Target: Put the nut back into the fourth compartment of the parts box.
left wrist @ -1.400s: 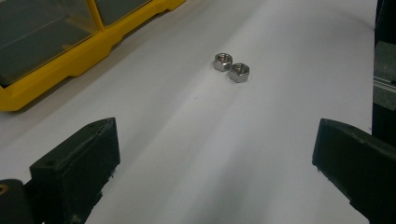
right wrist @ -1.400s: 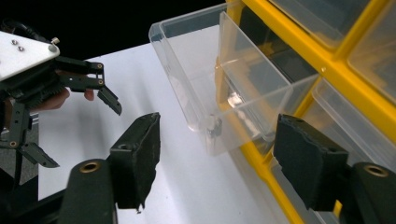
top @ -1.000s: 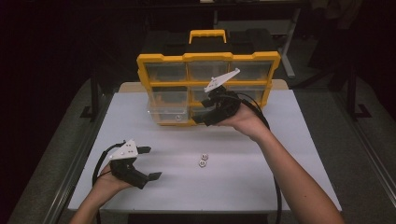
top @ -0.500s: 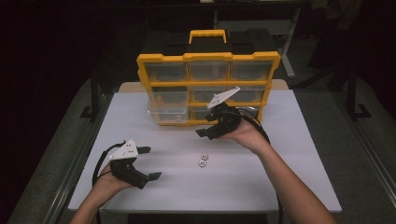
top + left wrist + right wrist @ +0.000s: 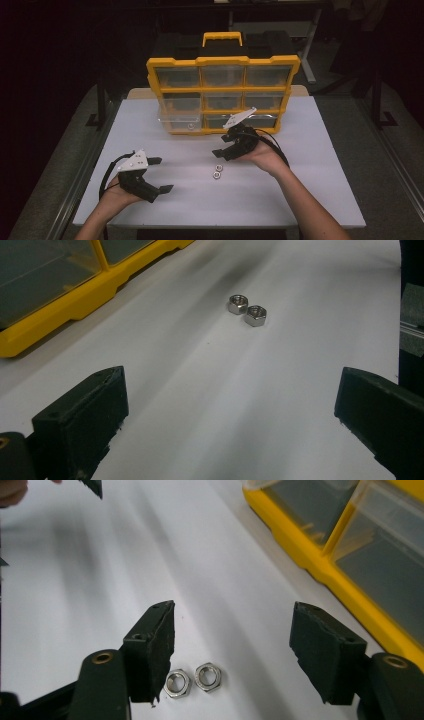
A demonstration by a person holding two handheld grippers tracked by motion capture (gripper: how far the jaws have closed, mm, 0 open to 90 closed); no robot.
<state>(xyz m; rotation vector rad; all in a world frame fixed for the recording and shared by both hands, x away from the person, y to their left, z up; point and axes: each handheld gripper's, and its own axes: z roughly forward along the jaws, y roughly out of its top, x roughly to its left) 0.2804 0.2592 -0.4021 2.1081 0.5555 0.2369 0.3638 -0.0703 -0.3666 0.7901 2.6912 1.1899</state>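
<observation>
- Two small metal nuts [image 5: 218, 171] flat on the white table [image 5: 310, 200], holes facing up, touching or all but touching each other.
- In the high view, paired in a short line running toward and away from the person, near the middle of the table; bare table on every side of the pair.
- From the left gripper view, the same nuts [image 5: 247, 310] well ahead of the jaws, side by side, with open white surface between them and the tool.
- From the right gripper view, nuts [image 5: 194, 679] low in the picture, between the two jaws and closer to the jaw on that view's left; nearer nut just beside that jaw's tip; contact impossible to judge.
- Right gripper [image 5: 228, 148] held just behind and to the right of the nuts, in front of the yellow box; jaws spread wide apart, nothing between the pads; grey plate on top tilted upward.
- Left gripper [image 5: 161, 175] near the table's front left corner, well apart from the nuts; jaws also wide apart and empty, pointing rightward across the table.
- Yellow box [image 5: 222, 62] of clear drawers upright at the back of the table, handle on top, drawer fronts facing the person; bottom-left drawer [image 5: 177, 119] pulled out a little past the frame.
- Box's lower edge near the right gripper; wide free strip of table from there to the front edge, and more room to the right.
</observation>
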